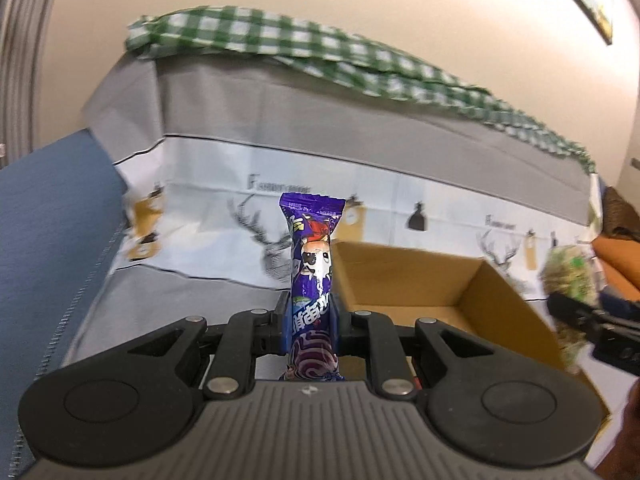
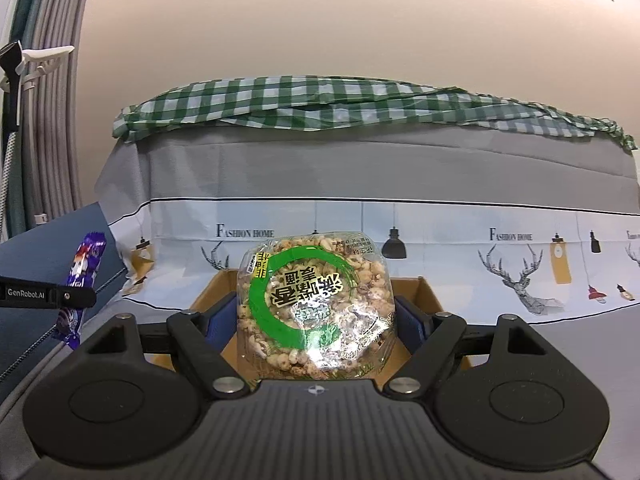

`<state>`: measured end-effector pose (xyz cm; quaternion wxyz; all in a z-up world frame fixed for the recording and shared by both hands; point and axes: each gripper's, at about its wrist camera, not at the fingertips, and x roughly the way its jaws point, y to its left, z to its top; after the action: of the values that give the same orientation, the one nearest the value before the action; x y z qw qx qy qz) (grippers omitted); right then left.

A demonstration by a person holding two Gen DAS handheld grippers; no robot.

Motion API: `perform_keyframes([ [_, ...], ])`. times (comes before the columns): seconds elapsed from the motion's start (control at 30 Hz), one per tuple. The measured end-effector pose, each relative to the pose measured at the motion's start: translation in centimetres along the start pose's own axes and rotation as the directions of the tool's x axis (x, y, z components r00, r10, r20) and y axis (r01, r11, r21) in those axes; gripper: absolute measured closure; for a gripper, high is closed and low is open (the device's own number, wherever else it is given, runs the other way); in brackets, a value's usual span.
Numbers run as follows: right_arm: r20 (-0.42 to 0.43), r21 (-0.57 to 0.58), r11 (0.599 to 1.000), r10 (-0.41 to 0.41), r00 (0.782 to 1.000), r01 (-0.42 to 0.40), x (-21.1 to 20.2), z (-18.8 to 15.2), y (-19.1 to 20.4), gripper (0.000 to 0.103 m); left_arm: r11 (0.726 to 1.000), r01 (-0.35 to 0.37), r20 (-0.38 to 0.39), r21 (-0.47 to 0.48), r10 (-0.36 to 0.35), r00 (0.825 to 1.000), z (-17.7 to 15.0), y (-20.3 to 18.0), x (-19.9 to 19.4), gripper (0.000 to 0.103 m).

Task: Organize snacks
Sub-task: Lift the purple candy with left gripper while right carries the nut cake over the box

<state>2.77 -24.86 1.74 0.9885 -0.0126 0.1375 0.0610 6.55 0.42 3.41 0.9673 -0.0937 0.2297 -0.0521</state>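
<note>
Both snacks hang gripped above the cardboard box's (image 2: 426, 292) open rim.

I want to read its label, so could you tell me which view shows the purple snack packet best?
The left wrist view: the purple snack packet stands upright and centred, clamped in the left gripper. The right wrist view catches it only small at the left edge, partly behind that gripper's finger.
</note>
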Motion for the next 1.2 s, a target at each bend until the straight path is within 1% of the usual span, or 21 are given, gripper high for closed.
perform_keyframes([
  [0.2,-0.01,0.017,0.999,-0.046,0.999,0.047,0.6,-0.1,-1.1,0.022,0.998,0.06,0.003,0.033,-0.06,0.998,-0.4,-3.4,1.2,0.084],
  [0.33,-0.012,0.029,0.995,-0.091,0.996,0.091,1.0,-0.2,-1.9,0.022,0.992,0.099,0.001,0.084,-0.099,0.995,-0.7,-5.6,2.0,0.084],
  [0.67,-0.018,0.058,0.982,-0.176,0.984,0.177,1.7,-0.3,-3.0,0.022,0.974,0.171,0.006,0.146,-0.174,0.985,-1.1,-9.0,3.6,0.084],
  [0.8,-0.016,0.057,0.979,-0.196,0.98,0.197,2.0,-0.3,-3.2,0.022,0.971,0.198,0.003,0.135,-0.2,0.98,-1.0,-9.4,3.8,0.084],
  [0.97,-0.019,0.062,0.974,-0.215,0.976,0.216,2.3,-0.3,-3.5,0.022,0.971,0.209,-0.018,0.114,-0.208,0.978,-1.0,-9.4,4.5,0.083],
  [1.2,-0.023,0.061,0.973,-0.221,0.975,0.222,2.5,-0.3,-3.4,0.022,0.967,0.224,-0.029,0.119,-0.222,0.975,-1.2,-9.8,4.5,0.083],
])
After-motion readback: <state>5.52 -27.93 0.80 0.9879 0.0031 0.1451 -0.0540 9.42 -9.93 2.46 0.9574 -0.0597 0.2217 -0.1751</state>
